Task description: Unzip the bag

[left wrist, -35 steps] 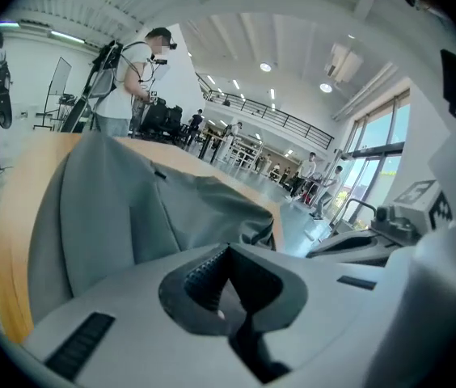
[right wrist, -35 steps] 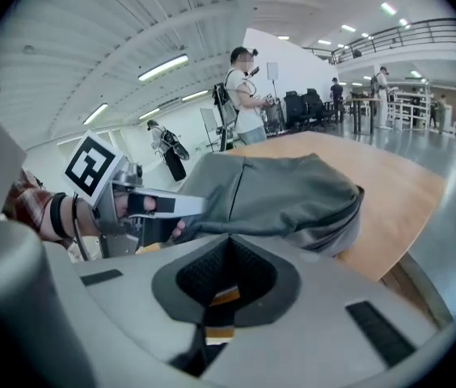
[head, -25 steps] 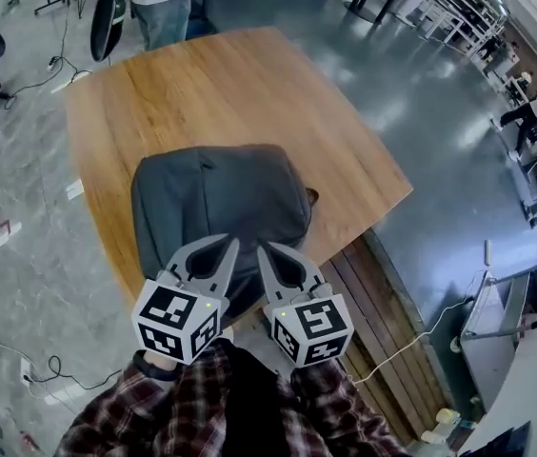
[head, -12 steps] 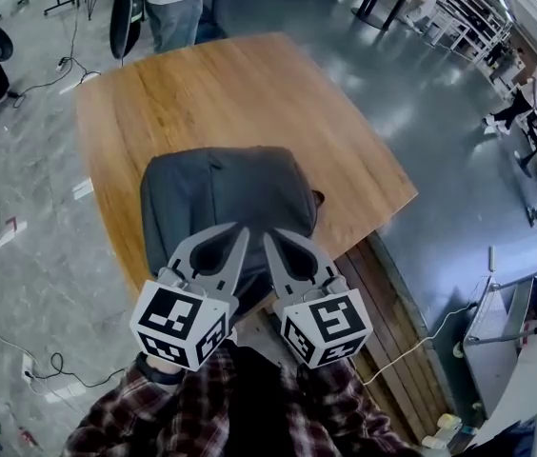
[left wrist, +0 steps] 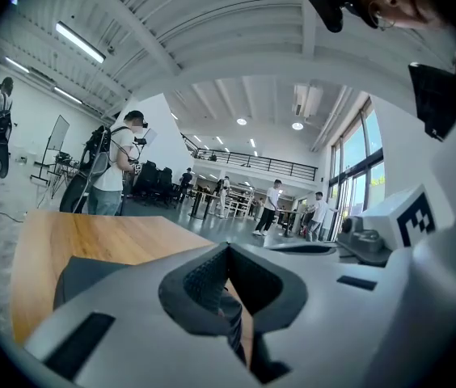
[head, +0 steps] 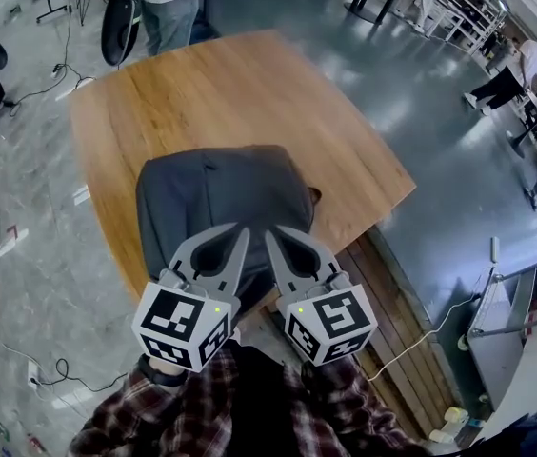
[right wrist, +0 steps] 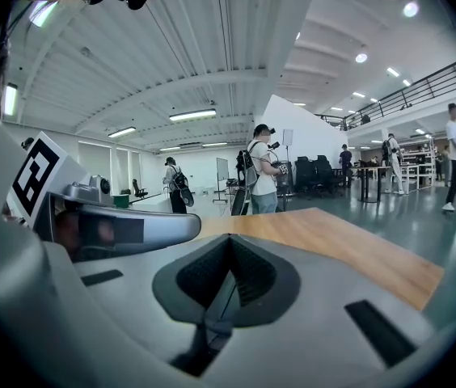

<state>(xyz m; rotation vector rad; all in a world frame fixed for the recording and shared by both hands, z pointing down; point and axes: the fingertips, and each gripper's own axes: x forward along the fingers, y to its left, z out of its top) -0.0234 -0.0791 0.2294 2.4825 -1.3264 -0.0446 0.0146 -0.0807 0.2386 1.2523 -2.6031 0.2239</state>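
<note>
Both our grippers, left (head: 241,228) and right (head: 270,234), are clamped shut on nothing. We hold them side by side over the near end of the grey bag (head: 216,193), which lies at the near edge of the table (head: 249,84).

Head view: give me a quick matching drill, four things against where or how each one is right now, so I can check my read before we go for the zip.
Things:
1. bag
2. table
3. left gripper
4. standing person

Places and states:
A. light brown wood, bears the bag
B. jaws together, over the bag's near end
C. dark grey, lying on the tabletop by its near edge
D. on the floor beyond the table's far edge

Pairs: 1-C, 2-A, 3-B, 4-D
</note>
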